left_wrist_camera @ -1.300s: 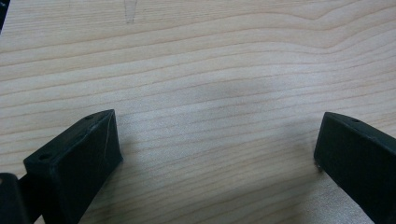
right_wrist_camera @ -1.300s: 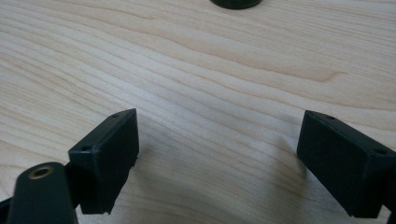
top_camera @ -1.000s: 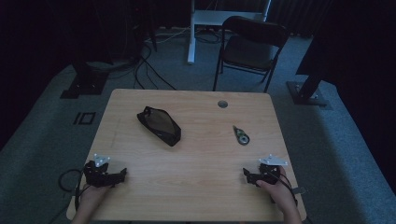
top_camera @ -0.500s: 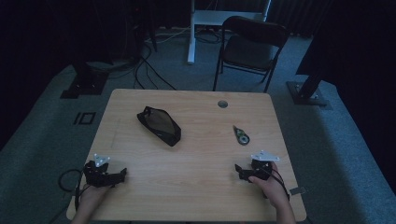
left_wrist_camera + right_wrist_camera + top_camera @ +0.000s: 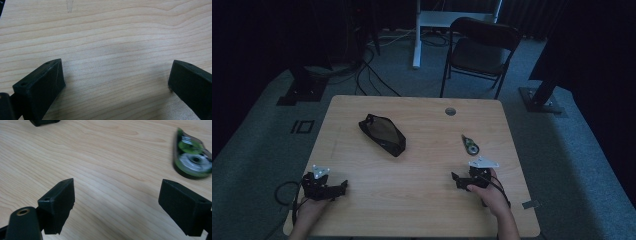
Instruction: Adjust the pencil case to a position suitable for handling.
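Observation:
A black zipped pouch [image 5: 382,134] lies left of the table's middle; a corner of the pouch [image 5: 43,122] shows in the right gripper view. A small green and clear tape dispenser [image 5: 470,145] lies at the right, and the same dispenser [image 5: 192,157] appears beyond my right jaw, blurred. My right gripper [image 5: 455,180] stands open just nearer than the dispenser, with bare wood between its fingers [image 5: 117,192]. My left gripper [image 5: 343,186] rests open at the near left corner, over bare wood [image 5: 116,75].
The wooden table [image 5: 422,200] has a round cable hole [image 5: 450,111] near its far edge. A black folding chair [image 5: 482,50] stands behind the table. Cables and stand bases lie on the grey floor around it.
My right gripper has moved left and a little away from the table's near right corner, closer to the tape dispenser. The left gripper has stayed put.

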Motion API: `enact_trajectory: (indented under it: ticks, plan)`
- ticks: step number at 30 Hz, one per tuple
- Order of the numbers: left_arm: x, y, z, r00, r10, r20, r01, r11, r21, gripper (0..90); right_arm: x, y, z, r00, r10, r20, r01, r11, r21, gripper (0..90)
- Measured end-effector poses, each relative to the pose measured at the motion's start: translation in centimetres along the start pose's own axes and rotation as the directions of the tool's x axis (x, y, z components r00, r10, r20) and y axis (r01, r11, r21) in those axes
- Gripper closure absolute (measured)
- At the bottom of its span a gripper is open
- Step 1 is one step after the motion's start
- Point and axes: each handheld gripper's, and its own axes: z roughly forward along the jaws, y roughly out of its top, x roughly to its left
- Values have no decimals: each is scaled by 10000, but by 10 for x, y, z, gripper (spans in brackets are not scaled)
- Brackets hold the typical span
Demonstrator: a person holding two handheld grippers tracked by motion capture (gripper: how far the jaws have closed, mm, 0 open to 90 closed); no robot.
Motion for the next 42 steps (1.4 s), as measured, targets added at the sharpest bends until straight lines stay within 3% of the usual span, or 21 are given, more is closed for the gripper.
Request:
enact_trajectory:
  ticks: [11,18,22,42]
  plan:
    - [0,0,0,10000,-2,-1,2,10000,-1,5,21,17,18,9972,-622,-417,620,9981,-67,156]
    - [0,0,0,10000,-2,-1,2,10000,-2,6,34,27,31,9956,-639,-687,629,9979,-163,156]
    - [0,0,0,10000,0,-1,0,10000,0,6,44,33,39,9910,-937,-951,928,9956,-140,158]
    - [0,0,0,10000,-2,1,2,10000,0,6,79,66,70,9821,-1274,-1388,1223,9915,-453,170]
